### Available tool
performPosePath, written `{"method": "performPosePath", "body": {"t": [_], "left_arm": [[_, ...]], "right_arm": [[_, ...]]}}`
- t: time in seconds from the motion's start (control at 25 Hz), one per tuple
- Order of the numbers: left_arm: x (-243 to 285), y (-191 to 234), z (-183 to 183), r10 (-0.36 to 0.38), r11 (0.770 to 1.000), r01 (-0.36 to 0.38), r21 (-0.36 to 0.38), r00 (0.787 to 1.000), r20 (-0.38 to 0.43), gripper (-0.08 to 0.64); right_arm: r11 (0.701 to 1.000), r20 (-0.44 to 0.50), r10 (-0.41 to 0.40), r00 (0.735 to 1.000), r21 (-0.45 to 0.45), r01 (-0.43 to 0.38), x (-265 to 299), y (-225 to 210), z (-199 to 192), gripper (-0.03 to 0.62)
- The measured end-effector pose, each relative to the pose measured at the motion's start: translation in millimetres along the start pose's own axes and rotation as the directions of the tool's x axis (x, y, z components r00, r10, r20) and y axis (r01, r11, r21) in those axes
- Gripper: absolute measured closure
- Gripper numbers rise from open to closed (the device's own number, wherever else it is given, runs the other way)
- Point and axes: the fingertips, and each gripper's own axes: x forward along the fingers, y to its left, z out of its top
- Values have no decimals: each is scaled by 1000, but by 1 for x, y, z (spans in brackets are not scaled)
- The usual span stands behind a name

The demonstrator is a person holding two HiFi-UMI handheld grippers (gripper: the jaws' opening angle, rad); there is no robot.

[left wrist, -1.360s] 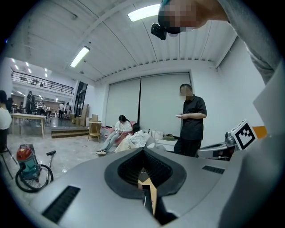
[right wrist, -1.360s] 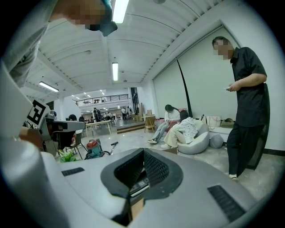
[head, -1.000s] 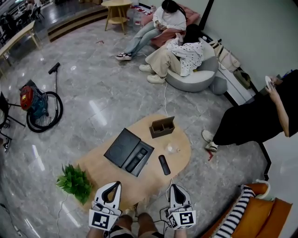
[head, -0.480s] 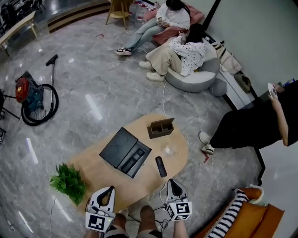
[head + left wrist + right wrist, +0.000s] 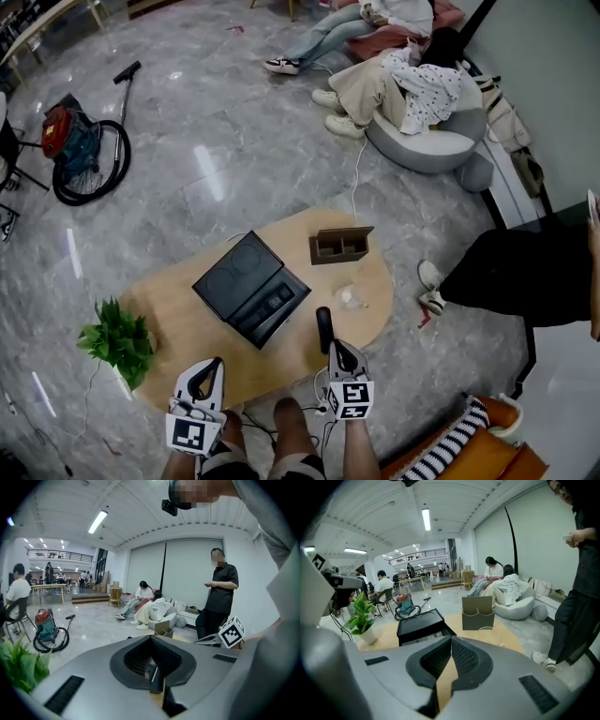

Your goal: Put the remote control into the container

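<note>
1. The remote control (image 5: 323, 324) is being seen flat on the oval wooden table (image 5: 187, 330), at 4 o'clock of the open black container (image 5: 236, 277), apart from it.
2. The right gripper (image 5: 337, 346) is being held with its jaws pressed together and empty, just beside the remote's 6 o'clock end.
3. The left gripper (image 5: 216, 364) is being held likewise closed and empty, at the table's 7 o'clock edge.

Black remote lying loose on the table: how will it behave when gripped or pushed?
The remote looks like a slim rigid bar lying flat on the table, so it probably won't roll or tip. For its size it's likely light. Pushed near one end, that long narrow shape would probably pivot rather than slide straight.
</note>
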Motion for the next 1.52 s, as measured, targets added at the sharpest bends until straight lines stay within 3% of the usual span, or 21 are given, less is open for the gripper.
{"method": "performPosePath", "body": {"t": [0.48, 0.56, 1.0, 1.52], "left_arm": [[20, -1, -24, 108, 994, -110, -19, 990, -88, 552], [19, 2, -26, 129, 991, -131, -17, 987, -98, 552], [19, 9, -46, 191, 980, -197, -26, 970, -148, 552], [20, 19, -56, 227, 969, -239, -57, 960, -167, 552]], "right_arm": [[998, -200, 64, 978, 6, -64, 77, -32, -77, 573], [997, -209, 74, 975, 14, -73, 84, -33, -85, 509], [996, -327, 88, 941, 35, -81, 112, -39, -131, 386], [998, -406, 50, 912, -4, -56, 124, -40, -149, 382]]}}
